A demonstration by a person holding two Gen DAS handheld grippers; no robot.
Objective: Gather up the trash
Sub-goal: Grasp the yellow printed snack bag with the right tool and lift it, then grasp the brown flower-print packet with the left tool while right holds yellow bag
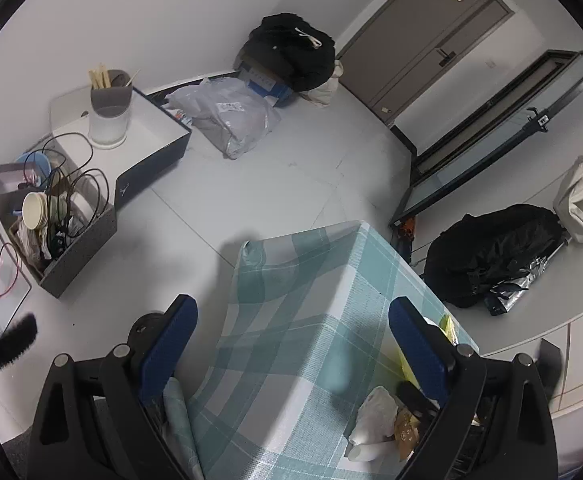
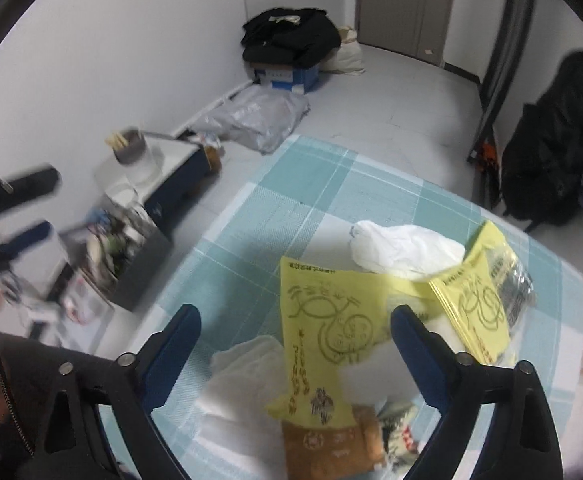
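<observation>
The right gripper (image 2: 295, 320) hangs jaws apart over the yellow wrapper (image 2: 323, 320) mid-table; the left gripper (image 1: 291, 320), also apart and empty, hovers at the table's far corner. Thin wrappers may slide off the tablecloth (image 2: 251, 208).

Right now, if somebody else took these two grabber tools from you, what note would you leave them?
Left gripper: jaws open, empty, over the table's checked cloth.
Right gripper: jaws open, nothing pinched, above the trash pile.
Trash on the cloth: yellow printed bag, white plastic bag, crumpled white paper, brown wrapper, second yellow bag.
Done: nothing in either gripper.
Left: pick up each piece; no bin in view.
</observation>
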